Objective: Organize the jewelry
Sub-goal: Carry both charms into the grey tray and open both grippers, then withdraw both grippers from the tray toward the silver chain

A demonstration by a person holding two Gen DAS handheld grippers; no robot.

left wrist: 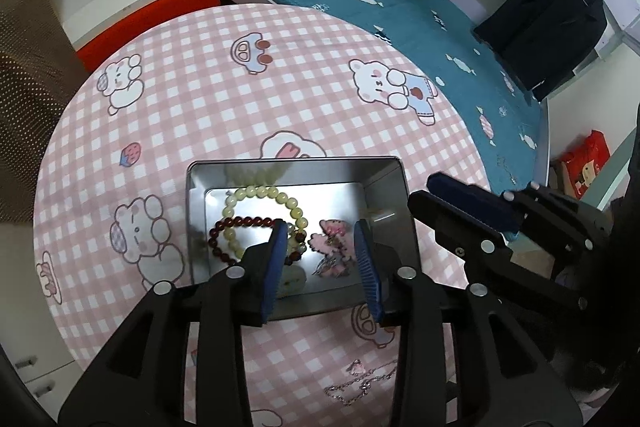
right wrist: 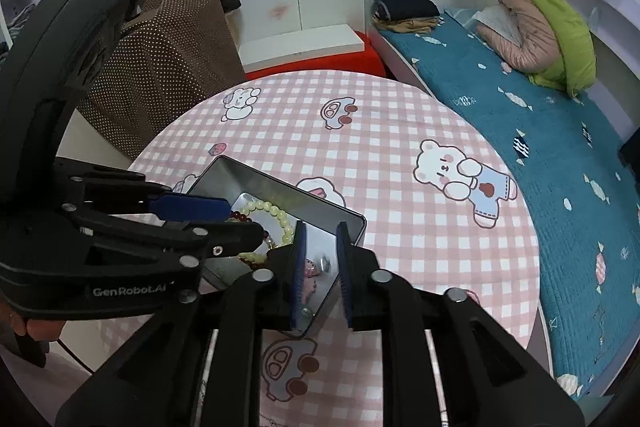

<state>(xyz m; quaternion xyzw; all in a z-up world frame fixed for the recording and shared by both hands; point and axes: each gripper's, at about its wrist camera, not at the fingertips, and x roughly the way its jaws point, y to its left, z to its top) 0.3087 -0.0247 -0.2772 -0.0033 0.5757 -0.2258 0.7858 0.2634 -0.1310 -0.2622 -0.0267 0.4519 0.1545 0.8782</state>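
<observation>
tin almost filled, chain left on the cloth

the metal tin (left wrist: 394, 187) sits on the table and holds a pale bead bracelet (left wrist: 256, 193), a dark red bead bracelet (left wrist: 240, 223) and a pink clip (left wrist: 334, 241). a thin silver chain (left wrist: 362, 385) lies on the cloth just outside the tin, near me. my left gripper (left wrist: 320, 267) hangs over the tin, fingers spread, nothing pinched. my right gripper (right wrist: 320, 275) is parted narrowly astride the tin's wall, not gripping as far as i can see. i'd guess chain next: come down low, pinch a bunched part. pink checked tablecloth (right wrist: 400, 131) with bears; bed (right wrist: 560, 163) beside.
</observation>
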